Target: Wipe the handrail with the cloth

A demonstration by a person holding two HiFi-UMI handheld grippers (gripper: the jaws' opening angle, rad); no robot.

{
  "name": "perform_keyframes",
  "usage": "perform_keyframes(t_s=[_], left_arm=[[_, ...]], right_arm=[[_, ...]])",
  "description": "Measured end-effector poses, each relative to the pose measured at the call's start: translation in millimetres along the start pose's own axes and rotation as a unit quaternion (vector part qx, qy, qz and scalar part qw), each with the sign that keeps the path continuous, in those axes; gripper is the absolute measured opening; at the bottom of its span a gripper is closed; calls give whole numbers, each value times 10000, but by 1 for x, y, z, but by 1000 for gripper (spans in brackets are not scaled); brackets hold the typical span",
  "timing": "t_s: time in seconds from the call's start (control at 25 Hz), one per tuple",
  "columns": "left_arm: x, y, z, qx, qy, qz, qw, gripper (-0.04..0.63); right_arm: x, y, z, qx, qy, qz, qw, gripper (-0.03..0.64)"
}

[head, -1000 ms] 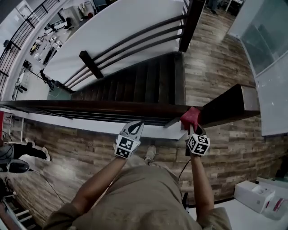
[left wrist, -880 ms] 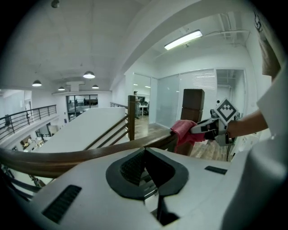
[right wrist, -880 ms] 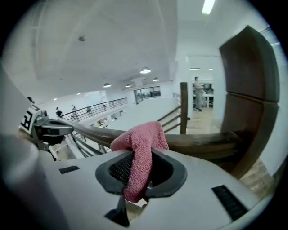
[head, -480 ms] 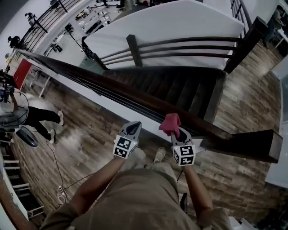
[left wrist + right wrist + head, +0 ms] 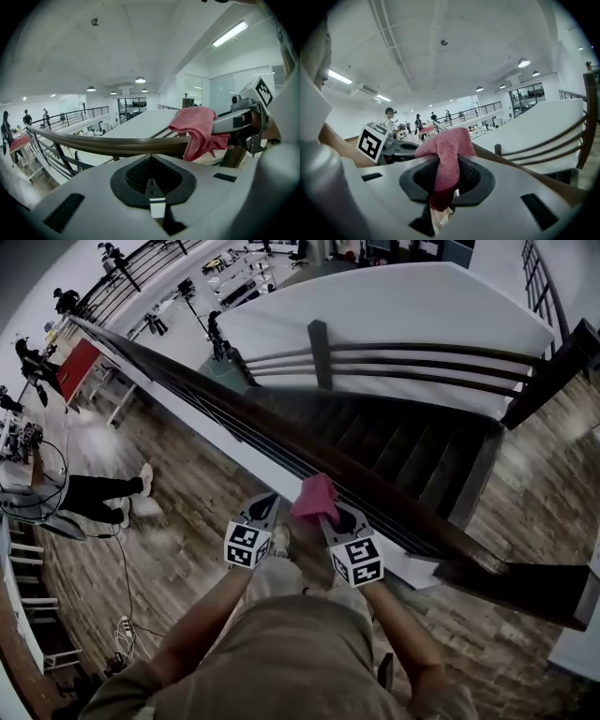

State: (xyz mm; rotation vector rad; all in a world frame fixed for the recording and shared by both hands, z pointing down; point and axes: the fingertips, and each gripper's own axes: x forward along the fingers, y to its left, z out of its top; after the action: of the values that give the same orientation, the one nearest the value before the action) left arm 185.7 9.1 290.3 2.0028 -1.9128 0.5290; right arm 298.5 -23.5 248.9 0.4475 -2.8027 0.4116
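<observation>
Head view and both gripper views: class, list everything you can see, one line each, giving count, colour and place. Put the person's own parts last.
handrail: one, dark brown, running diagonally from upper left to lower right in the head view
cloth: one, pink-red, draped over the handrail
staircase: one, dark, beyond the handrail
far railing: one, dark bars, across the staircase
floor: one, brown planks, below the handrail
bystander: one, dark trousers, at the head view's left edge
left gripper: one, white with black pads, jaws together and empty, beside the cloth
right gripper: one, white with black pads, jaws closed on the cloth
</observation>
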Motion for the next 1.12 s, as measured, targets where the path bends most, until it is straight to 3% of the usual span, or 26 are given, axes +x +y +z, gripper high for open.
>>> perform_keyframes(t_s=[0.24, 0.4, 0.56, 0.8, 0.96, 1.12], left_arm=[[13, 136, 11, -149, -274, 346, 9989, 17], [21, 255, 11, -145, -442, 412, 9981, 17], [23, 390, -5, -317, -329, 417, 9981, 17], [22, 591, -33, -288, -25, 153, 9995, 17], [30, 698, -53, -189, 222, 155, 9995, 17], [51, 775, -76, -320, 560, 286, 9975, 17]], right_arm=[[123, 34, 47, -445, 57, 279, 9986, 75], [257, 72, 69, -726, 261, 468, 9959, 75], [409, 120, 82, -869, 538, 460, 9937, 75], [622, 171, 93, -546, 989, -23, 9936, 75], [751, 180, 85, -321, 1318, -434, 9898, 75], [846, 173, 69, -857, 1549, -883, 9802, 75]])
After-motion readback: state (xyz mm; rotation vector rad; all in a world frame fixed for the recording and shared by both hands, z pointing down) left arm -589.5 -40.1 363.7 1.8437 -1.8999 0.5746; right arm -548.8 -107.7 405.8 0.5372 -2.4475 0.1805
